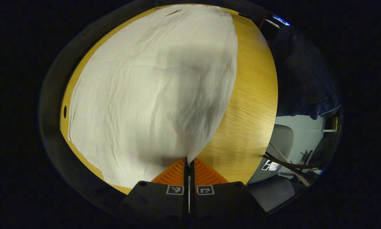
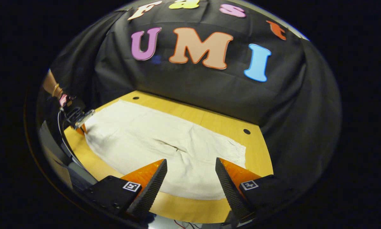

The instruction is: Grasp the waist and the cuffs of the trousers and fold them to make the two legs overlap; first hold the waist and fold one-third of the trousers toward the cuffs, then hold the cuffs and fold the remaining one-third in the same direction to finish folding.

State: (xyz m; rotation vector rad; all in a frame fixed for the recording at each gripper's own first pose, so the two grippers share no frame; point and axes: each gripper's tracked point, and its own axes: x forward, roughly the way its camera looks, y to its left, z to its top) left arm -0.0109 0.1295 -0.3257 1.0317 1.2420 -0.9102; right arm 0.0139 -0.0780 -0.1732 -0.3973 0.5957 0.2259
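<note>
Cream-white trousers (image 1: 152, 89) lie spread flat on a wooden table (image 1: 250, 105). My left gripper (image 1: 189, 163) is shut on a corner of the cloth, which tapers to a point between its fingers. In the right gripper view the trousers (image 2: 165, 143) stretch across the table (image 2: 209, 119), and my right gripper (image 2: 190, 168) hangs open just over their near edge, with nothing between its fingers. In that view, at the far left, the left gripper (image 2: 80, 127) pinches the far end of the trousers, held by a person's hand (image 2: 52, 86).
Black cloth walls close off the table's back and right sides (image 2: 289, 127). Small holes (image 2: 246, 131) mark the tabletop. Past the table's edge in the left gripper view stand a grey chair (image 1: 281, 140) and a cable (image 1: 289, 163).
</note>
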